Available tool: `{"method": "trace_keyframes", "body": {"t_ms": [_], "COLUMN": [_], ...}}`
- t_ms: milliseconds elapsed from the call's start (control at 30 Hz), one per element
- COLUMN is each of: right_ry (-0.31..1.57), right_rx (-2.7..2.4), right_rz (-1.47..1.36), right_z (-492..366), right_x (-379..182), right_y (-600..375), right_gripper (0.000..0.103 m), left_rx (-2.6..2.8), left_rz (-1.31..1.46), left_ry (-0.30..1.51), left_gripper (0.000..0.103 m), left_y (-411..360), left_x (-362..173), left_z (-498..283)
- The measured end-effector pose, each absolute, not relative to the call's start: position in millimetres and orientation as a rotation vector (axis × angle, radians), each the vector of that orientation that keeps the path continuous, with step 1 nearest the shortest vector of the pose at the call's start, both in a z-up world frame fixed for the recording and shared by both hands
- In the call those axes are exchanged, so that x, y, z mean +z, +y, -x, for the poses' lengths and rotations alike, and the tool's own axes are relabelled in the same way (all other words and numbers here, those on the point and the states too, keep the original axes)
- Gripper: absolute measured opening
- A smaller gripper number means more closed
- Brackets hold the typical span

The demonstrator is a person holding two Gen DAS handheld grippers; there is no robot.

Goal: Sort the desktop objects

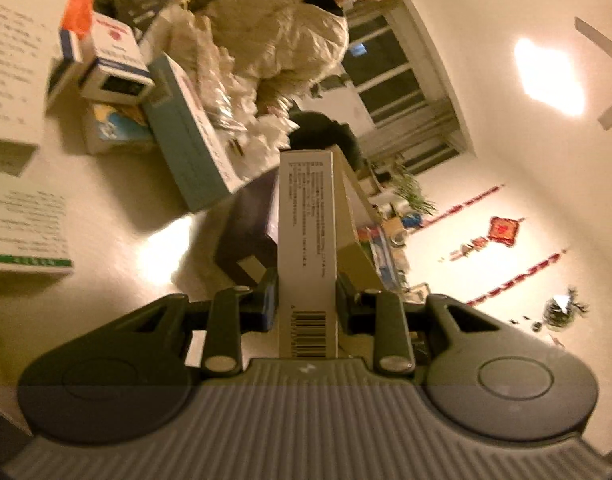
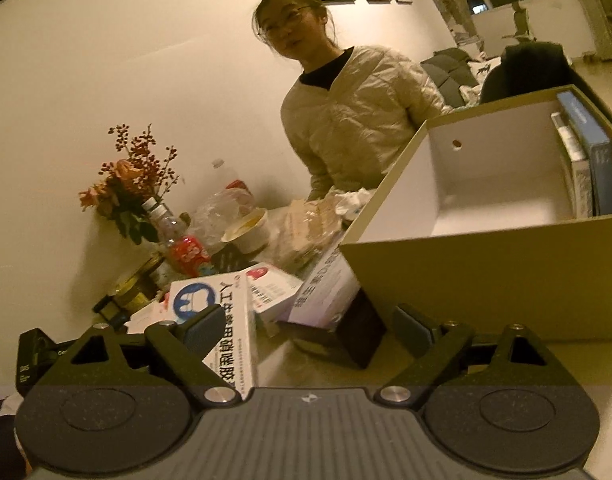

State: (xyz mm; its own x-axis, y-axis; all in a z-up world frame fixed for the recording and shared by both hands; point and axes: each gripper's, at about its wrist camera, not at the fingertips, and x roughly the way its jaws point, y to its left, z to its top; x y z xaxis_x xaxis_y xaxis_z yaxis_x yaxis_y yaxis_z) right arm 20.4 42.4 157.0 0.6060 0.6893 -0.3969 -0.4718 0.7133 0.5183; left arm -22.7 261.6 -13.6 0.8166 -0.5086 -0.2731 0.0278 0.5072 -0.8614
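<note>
Cream-coloured glossy tabletop (image 1: 118,216), warmly lit, strewn with packages; seated person in pale quilted jacket (image 2: 357,128) behind it.

Left gripper (image 1: 307,300): closed on tall white cardboard carton with barcode (image 1: 307,240), held upright between both pads, clear of the tabletop.

Right gripper (image 2: 307,328): open, empty, low over the tabletop, facing white-and-blue medicine box with large black characters (image 2: 230,328), just beside its left finger.

Open tan cardboard storage box with white interior (image 2: 485,264): already holding blue flat box (image 2: 597,160) and white flat packs (image 2: 573,160), stood on edge against its right wall; most of the interior unfilled.

Progress, by estimate: early to middle. Unsorted: teal flat carton (image 1: 186,136), white-and-purple carton (image 2: 325,292), red-and-white box (image 2: 274,284), large white printed boxes (image 1: 22,220).

Surroundings: dried flower arrangement (image 2: 130,184), plastic bottles (image 2: 178,240), paper bowl (image 2: 246,232), crumpled tissue (image 1: 266,128). Dark block (image 2: 357,328) and the purple carton lean close against the storage box's front wall, crowding the approach.
</note>
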Motion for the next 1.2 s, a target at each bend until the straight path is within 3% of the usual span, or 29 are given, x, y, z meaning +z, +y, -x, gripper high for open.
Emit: {"method": "trace_keyframes", "body": {"t_ms": [767,1133,1200], "right_ry": [0.81,0.815,0.811], "right_rx": [0.987,1.046,1.039], "right_rz": [-0.89,-0.941,-0.936], "right_z": [-35.9,-34.2,-33.1], "right_x": [117.4,113.3,114.0], "right_y": [18.3,16.4,16.1], "right_gripper": [0.078,0.043,0.042], "left_rx": [-0.76,-0.796,-0.8], "left_rz": [1.208,1.239,1.246], "left_ry": [0.572,0.608,0.61], "left_gripper": [0.027,0.027,0.027], "left_y": [236.0,230.1,229.5], "left_x": [-28.0,-36.9,-38.8], "left_z": [9.8,5.8,5.1]}}
